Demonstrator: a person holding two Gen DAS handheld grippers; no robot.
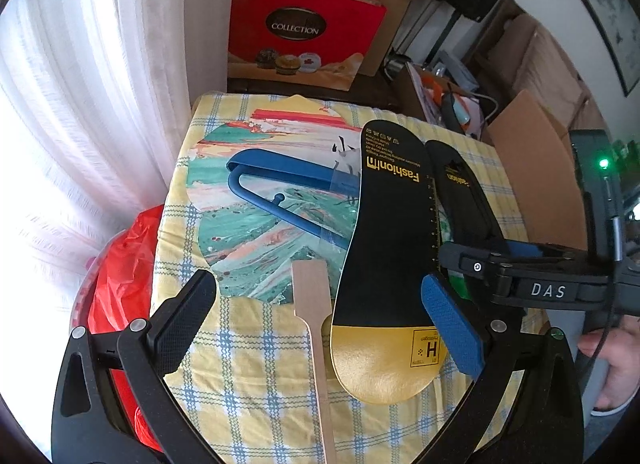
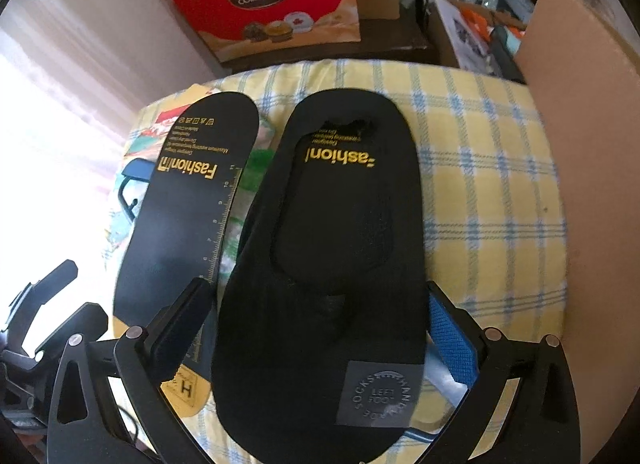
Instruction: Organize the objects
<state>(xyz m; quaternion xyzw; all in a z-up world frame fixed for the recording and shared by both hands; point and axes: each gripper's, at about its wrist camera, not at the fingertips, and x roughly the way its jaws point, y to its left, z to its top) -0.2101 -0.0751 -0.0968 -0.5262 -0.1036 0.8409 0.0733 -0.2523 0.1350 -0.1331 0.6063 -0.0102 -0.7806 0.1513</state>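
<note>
I am logging a table under a yellow checked cloth, on which two black card foot-forms are lying side by side, toes pointing toward twelve o'clock. I am seeing the bare insole card with its gold heel and gold lettering lying at nine o'clock of the sock-covered card, the two just beside each other. A blue hanger is resting on a painted card at ten o'clock of the insole, partly tucked under it, and a wooden stick is lying at eight o'clock of it. I am holding the left gripper wide open over the stick and the insole's heel, gripping nothing. I am holding the right gripper fully spread, its fingers straddling the heel end of the sock-covered card; I cannot tell whether the pads are touching it. A red gift bag is standing at twelve o'clock beyond the table.
</note>
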